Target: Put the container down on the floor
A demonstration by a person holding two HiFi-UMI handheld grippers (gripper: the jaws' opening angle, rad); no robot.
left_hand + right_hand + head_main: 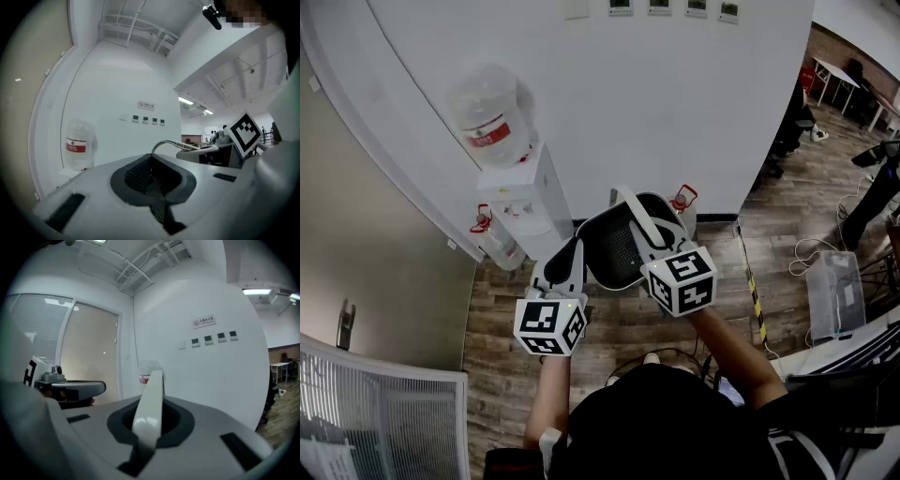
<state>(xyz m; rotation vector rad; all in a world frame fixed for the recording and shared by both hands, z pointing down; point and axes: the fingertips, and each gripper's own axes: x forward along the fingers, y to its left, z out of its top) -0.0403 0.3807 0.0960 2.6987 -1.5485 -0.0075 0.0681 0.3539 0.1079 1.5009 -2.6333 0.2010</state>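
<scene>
Between my two tongs, raised clear of the wooden floor (pixel 619 328) as far as the head view shows: one container (pixel 614 251), black mesh, with a white handle (pixel 639 217) arching over its mouth. Left tongs (pixel 570 264): jaws closed on a fold of the container's mesh wall, which runs down into the slot between them in the left gripper view. Right tongs (pixel 656 246): jaws clamped tight on the white handle, the strap rising straight out from between them in the right gripper view. Each of my tongs is seen from the other's camera, close alongside. Beyond the container, against the curved white wall (pixel 675 94): one water dispenser (pixel 534 202), white, carrying an upturned water bottle (pixel 492 117) with a red label. At the dispenser's foot, left side: one spare bottle (pixel 492 239) with red fittings, standing on the floor. To the right of the container, by the wall: a second floor bottle (pixel 684 208), also red-topped. High on the wall: a row of small panels (pixel 675 7). Floor, right: one strip of yellow-and-black tape (pixel 752 286); one clear plastic box (pixel 836 295); loose white cable (pixel 811 251). Far right: tables and a standing person, partly cut off.
</scene>
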